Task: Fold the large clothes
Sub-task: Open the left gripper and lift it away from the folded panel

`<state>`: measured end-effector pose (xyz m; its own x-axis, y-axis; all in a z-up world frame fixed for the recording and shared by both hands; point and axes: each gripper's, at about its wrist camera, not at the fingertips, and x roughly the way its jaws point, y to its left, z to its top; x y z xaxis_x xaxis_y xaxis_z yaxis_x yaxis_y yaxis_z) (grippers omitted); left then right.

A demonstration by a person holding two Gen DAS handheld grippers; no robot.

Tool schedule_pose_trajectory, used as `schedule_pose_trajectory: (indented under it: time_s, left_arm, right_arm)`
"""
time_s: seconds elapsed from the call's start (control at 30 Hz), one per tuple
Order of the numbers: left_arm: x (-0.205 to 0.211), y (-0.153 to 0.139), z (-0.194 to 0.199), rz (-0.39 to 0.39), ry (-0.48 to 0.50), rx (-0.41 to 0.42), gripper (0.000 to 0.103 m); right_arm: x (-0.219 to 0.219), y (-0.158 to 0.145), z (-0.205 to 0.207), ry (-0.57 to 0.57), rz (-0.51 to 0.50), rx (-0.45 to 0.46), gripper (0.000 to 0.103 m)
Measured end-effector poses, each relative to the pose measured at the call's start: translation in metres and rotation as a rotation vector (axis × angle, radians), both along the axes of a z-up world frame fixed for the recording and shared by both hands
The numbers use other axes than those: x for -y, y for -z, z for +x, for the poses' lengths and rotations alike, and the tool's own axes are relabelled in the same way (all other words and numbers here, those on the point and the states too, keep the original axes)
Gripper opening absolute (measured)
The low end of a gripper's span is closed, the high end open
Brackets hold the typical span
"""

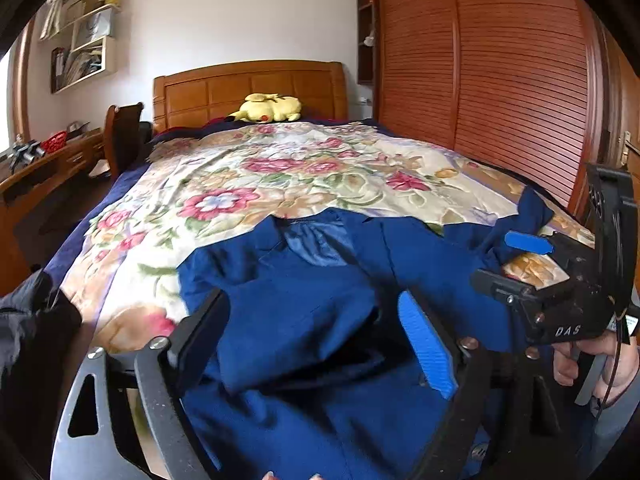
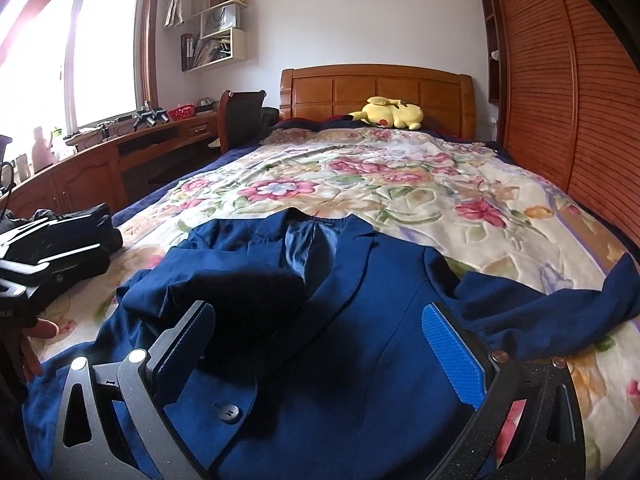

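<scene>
A home bedroom is indicated by a wooden-headboard bed (image 2: 376, 88) spread with a floral blanket (image 2: 400, 184), a louvred wardrobe (image 2: 560, 92), a desk (image 2: 100, 160) and wall shelves (image 2: 216, 36).

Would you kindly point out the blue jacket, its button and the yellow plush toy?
blue jacket (image 2: 384, 280): right wrist view, front panel below the lapel.
button (image 2: 229, 413): right wrist view, its centre.
yellow plush toy (image 2: 394, 114): right wrist view, its body.

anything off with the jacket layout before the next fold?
Blue jacket is lopsided: one sleeve is folded across the chest, the other sleeve trails out sideways, rumpled, on the floral blanket. Nothing damaged or spilled.
</scene>
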<state>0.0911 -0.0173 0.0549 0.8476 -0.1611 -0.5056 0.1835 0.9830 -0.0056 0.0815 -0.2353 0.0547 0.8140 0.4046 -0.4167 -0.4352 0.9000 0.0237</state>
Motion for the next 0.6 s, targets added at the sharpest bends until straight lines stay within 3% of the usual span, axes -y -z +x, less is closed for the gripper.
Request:
schedule_pose_trajectory:
  time_s: [0.13, 0.33, 0.6]
  left_arm:
    - [-0.011, 0.013, -0.004, 0.015, -0.054, 0.009, 0.091]
    - [-0.033, 0.030, -0.002, -0.022, -0.086, -0.010, 0.096]
    - [-0.047, 0.034, -0.008, 0.005, -0.119, 0.014, 0.099]
  right_arm:
    - [-0.004, 0.001, 0.003, -0.013, -0.012, -0.008, 0.103]
    - [-0.004, 0.003, 0.007, -0.016, -0.022, -0.021, 0.103]
    - [-0.008, 0.005, 0.008, -0.027, -0.036, -0.034, 0.103]
